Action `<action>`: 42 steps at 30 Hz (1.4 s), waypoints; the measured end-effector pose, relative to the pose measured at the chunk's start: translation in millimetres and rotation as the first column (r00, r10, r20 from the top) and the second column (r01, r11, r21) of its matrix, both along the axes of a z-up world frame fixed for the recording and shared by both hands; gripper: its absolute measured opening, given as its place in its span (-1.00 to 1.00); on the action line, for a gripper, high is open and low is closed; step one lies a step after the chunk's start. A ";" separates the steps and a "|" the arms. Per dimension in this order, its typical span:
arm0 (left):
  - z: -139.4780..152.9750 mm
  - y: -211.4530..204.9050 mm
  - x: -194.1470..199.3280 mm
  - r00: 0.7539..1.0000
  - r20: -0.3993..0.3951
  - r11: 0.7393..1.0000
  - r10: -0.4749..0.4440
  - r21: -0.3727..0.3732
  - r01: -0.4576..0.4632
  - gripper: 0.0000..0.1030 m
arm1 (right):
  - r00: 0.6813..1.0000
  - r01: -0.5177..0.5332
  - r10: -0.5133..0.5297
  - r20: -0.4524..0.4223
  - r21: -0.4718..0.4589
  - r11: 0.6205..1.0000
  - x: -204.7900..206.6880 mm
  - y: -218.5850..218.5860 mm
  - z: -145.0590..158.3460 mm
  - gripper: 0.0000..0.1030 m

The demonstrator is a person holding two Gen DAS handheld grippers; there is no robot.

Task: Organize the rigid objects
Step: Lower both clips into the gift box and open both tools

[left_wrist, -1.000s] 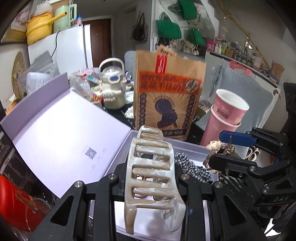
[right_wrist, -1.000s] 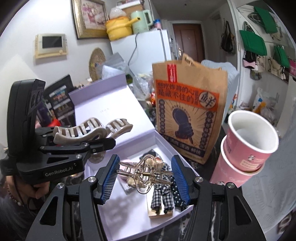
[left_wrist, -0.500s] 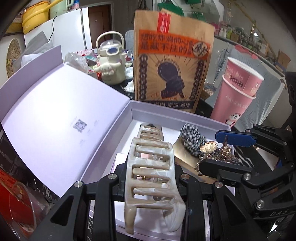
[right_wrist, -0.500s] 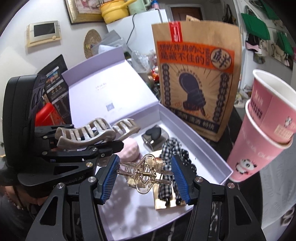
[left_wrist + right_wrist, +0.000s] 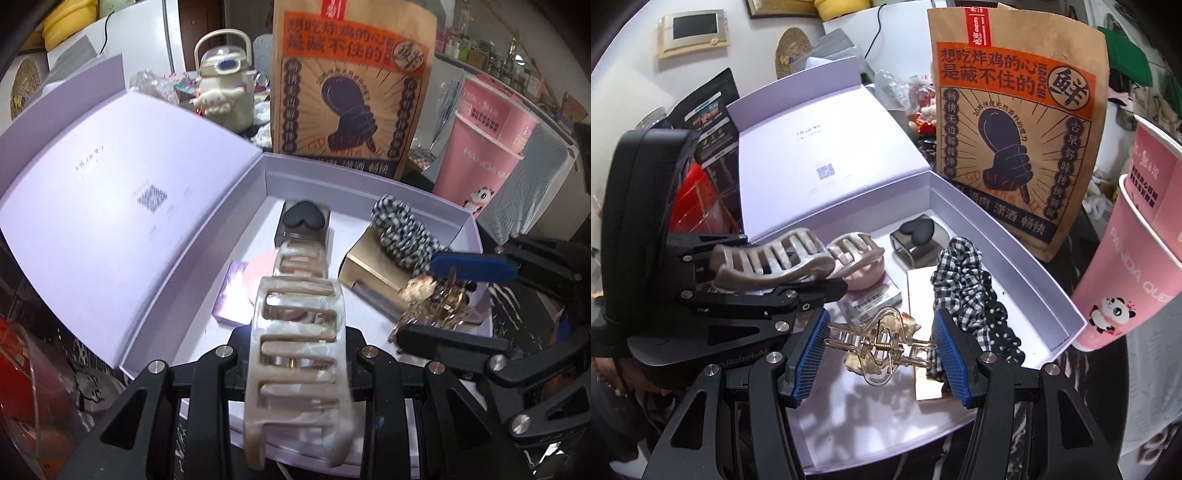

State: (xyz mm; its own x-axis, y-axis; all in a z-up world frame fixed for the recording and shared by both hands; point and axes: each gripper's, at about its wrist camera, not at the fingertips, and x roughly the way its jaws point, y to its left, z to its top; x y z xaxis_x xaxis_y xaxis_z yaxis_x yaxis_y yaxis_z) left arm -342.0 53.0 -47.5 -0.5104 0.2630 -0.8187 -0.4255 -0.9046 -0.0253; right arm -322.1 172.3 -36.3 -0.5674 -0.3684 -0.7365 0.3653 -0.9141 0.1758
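Two pink cups [image 5: 1137, 273] reading "PANDA", brown bag [image 5: 1015, 122]

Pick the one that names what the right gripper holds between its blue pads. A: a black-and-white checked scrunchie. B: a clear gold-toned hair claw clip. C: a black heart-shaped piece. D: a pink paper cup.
B: the right gripper has its jaws shut on the gold-toned hair claw clip, held above the open lavender box.

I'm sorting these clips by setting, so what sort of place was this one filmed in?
Most likely a lived-in home, probably a kitchen or dining corner: a white fridge with pots on top, a fried-chicken takeaway bag, and handbags hanging on the wall.
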 end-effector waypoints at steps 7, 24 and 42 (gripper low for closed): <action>-5.5 -2.4 3.5 1.000 0.021 1.000 0.003 0.017 -0.003 -0.42 | 1.000 0.003 -0.002 -0.010 0.029 1.000 2.4 -4.6 2.1 0.13; 11.1 -3.4 7.7 0.999 0.036 1.000 0.006 -0.005 -0.006 -0.24 | 0.992 0.090 -0.084 -0.098 0.059 0.994 20.2 11.9 30.9 0.24; 52.7 -5.4 36.7 0.996 -0.072 0.999 0.047 0.024 -0.046 0.74 | 0.979 0.127 -0.110 -0.174 0.088 0.988 50.8 13.5 63.4 0.25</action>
